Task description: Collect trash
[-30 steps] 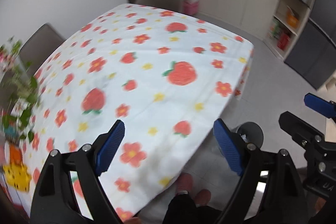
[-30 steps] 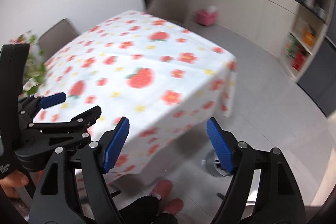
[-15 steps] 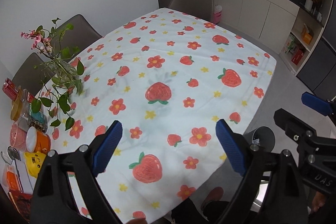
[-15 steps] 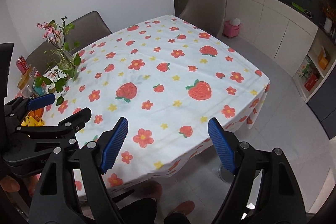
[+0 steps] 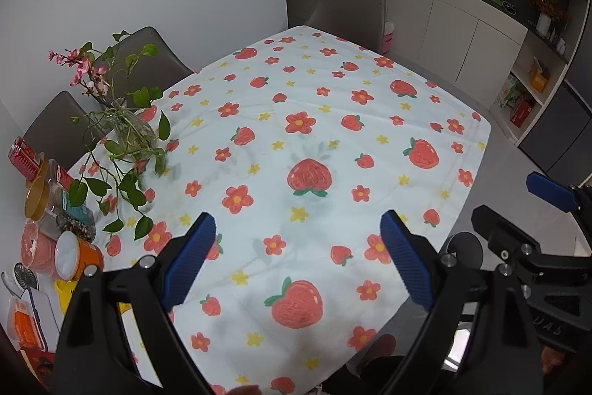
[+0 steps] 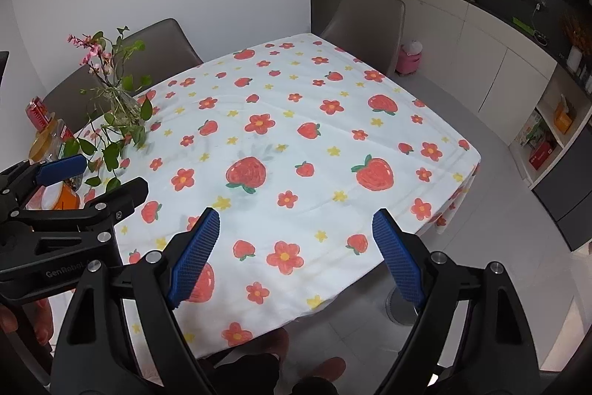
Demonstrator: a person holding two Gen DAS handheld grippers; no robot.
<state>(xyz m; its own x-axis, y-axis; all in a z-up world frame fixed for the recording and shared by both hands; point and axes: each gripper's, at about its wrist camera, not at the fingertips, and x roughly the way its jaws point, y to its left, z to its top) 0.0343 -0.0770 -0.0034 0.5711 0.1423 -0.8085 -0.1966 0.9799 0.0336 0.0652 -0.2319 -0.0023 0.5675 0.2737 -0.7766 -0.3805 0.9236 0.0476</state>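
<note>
Clutter of jars and packets [image 5: 48, 221] sits at the table's left edge, beside the vase of leafy stems [image 5: 127, 132], and any trash to gather most likely lies there; no loose scrap shows on the strawberry tablecloth [image 5: 333, 143]. Both tools hang above the near edge, pointing down at the cloth. The left gripper [image 5: 296, 261] stands apart and empty. The right gripper [image 6: 296, 254] is opening, nothing between its jaws. The clutter lies left of both, nearer the left one.

The left picture edge is cutting off the orange packets [image 5: 23, 327]; jar labels [image 5: 25, 162] are reading too small
</note>
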